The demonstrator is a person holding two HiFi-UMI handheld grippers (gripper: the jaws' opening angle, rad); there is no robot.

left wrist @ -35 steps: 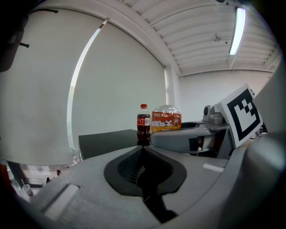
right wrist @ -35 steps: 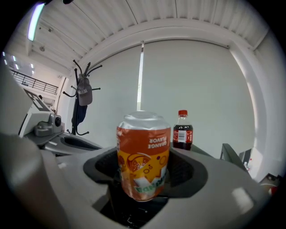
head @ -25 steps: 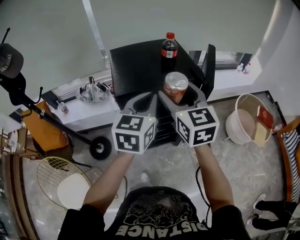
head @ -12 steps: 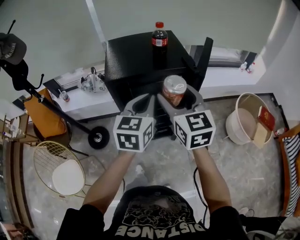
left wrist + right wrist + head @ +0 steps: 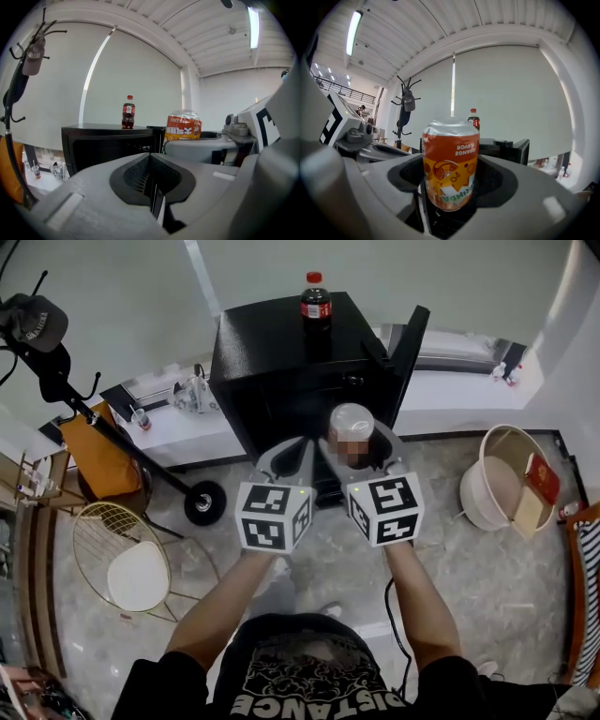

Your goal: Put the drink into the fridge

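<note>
Here, the one orange printed aluminium drink can (image 5: 451, 161) sits clamped between the two jaws of the right tongs (image 5: 356, 451). Its print reads upside down, and its silver end faces up. The can is in the air in front of the fridge, not inside it. The left tongs (image 5: 150, 161) are just beside the right pair. Their jaws are pressed together with nothing between them. Each of the two tongs carries one white cube with black square markers, and each is held out on one of the person's bare forearms.

Beyond the can stands one low black box-shaped fridge (image 5: 281, 343). Its door (image 5: 410, 341) is swung open on the right side. On the fridge's flat top, near the back edge, one dark cola bottle with a red cap and red label (image 5: 316, 298) stands upright.

To the left of the fridge there is one black coat stand (image 5: 66, 390) with a dark cap hung on it. On the stone-patterned floor nearer the person is one gold wire chair with a white seat (image 5: 131, 570). To the right, one cream round tub (image 5: 478, 493) rests on the floor, well apart from the fridge, with a red box leaning in it.
</note>
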